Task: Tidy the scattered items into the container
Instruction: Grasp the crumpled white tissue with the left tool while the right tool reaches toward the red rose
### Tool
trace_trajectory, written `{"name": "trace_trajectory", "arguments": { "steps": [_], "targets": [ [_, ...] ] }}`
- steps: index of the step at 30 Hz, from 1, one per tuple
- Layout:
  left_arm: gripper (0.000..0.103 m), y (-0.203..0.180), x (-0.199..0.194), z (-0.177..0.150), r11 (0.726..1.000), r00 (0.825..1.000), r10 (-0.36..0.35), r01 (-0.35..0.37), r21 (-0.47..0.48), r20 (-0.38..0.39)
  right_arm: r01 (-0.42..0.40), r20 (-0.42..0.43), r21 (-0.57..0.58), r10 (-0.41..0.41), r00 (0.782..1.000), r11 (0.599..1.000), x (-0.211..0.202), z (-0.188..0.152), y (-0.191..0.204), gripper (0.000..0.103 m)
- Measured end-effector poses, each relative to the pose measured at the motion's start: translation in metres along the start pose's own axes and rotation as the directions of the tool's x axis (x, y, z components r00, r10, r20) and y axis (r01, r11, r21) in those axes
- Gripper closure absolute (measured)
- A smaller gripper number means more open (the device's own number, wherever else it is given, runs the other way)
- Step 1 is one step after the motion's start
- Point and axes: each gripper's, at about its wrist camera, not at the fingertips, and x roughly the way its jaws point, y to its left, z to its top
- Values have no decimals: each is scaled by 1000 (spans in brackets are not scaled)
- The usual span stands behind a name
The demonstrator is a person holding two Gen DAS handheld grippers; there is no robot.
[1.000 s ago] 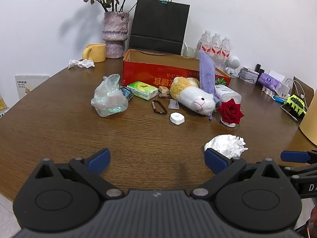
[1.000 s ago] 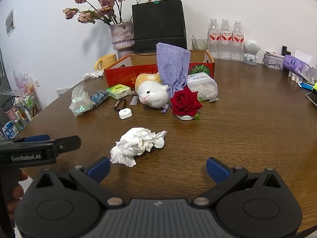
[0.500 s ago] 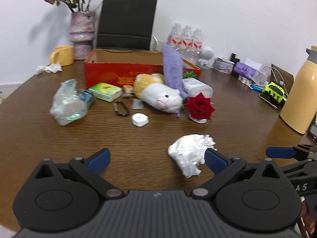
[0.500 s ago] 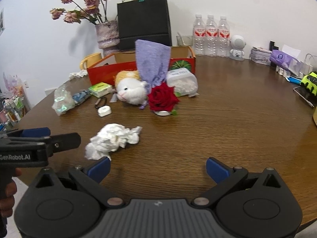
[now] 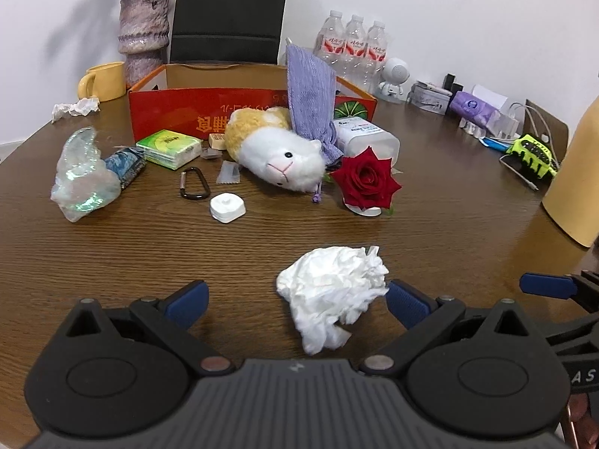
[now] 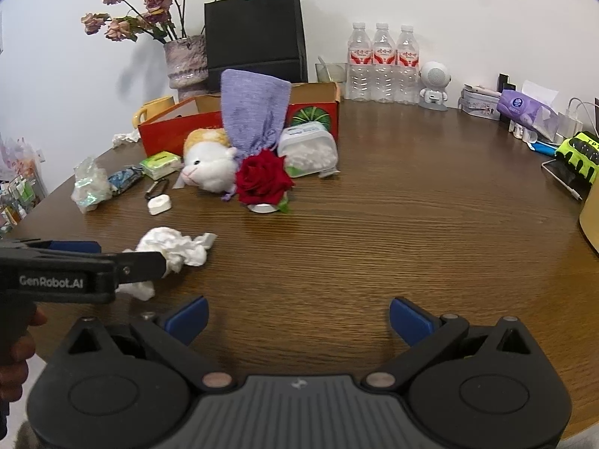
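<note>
Straddling the crumpled tissue (image 5: 331,288), the left gripper (image 5: 295,299) stands apart, ready to pinch; the box (image 5: 239,112) waits at twelve o'clock, the right gripper (image 6: 297,316) apart and empty.

A crumpled tissue (image 5: 331,292) is lying nearest on the table (image 5: 449,232). Behind it, a rose (image 5: 365,179) is sitting right of a plush hamster (image 5: 277,149), both lying before the cardboard box (image 5: 176,112).

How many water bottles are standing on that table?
3. The water bottles stand in a row by the wall, behind the red box: left, middle, right. More may be hidden behind the black bag.
</note>
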Motion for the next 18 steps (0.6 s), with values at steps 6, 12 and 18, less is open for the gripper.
{"name": "trace_trajectory", "arguments": {
  "steps": [6, 12, 18],
  "targets": [
    [11, -10, 11, 2, 1000, 999, 30, -30, 8, 12, -14, -2, 13, 14, 1000, 1000, 8, 3, -14, 0],
    [64, 2, 12, 7, 999, 999, -33, 34, -26, 26, -55, -14, 3, 55, 998, 998, 20, 11, -12, 0],
    [64, 13, 11, 16, 998, 997, -50, 51, -34, 51, -82, -13, -20, 82, 997, 996, 31, 24, -1, 0]
  ]
}}
